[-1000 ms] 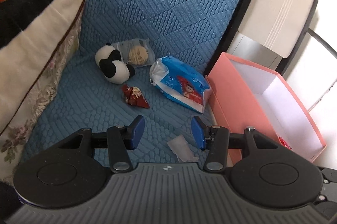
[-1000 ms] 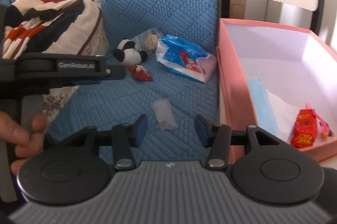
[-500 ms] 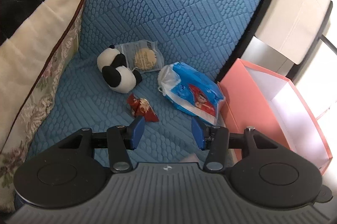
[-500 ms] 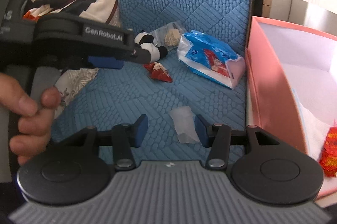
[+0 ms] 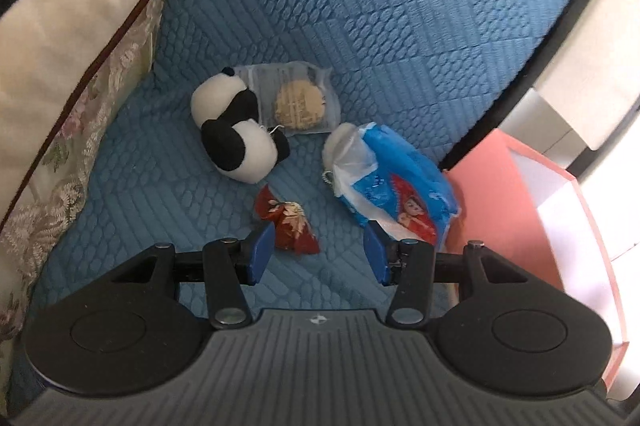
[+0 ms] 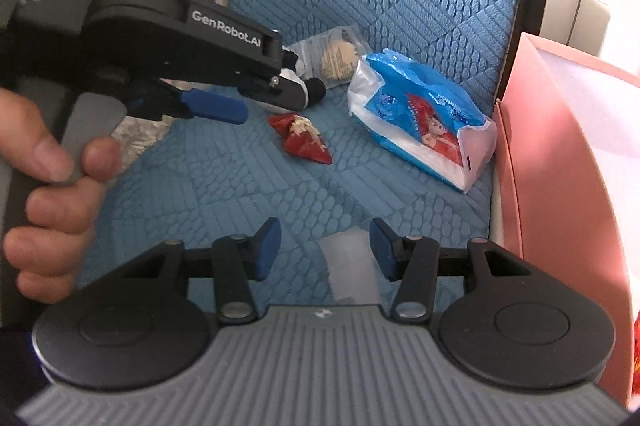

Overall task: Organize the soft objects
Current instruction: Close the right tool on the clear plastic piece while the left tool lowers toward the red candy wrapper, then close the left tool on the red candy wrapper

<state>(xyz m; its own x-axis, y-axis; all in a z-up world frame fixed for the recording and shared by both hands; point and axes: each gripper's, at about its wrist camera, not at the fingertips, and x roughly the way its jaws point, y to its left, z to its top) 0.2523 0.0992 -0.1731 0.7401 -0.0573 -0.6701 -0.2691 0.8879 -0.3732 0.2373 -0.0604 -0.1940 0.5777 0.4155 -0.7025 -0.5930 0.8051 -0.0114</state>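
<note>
On blue cushion (image 5: 400, 26), clear wrapper (image 6: 352, 266) only in right view, both hand-held grippers (image 5: 316, 254) (image 6: 325, 248) spread, empty.

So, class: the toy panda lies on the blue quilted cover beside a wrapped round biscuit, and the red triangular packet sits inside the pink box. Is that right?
Not quite. The red triangular packet is not inside the pink box; it lies on the blue quilted cover, just in front of the toy panda. The panda does lie beside the wrapped round biscuit. The left wrist view shows it.

Bright daylight, fisheye warp
Glare whitens the pink box (image 5: 560, 210) right of the gripper; edges bow, and the near hand (image 6: 52, 194) blurs.
</note>
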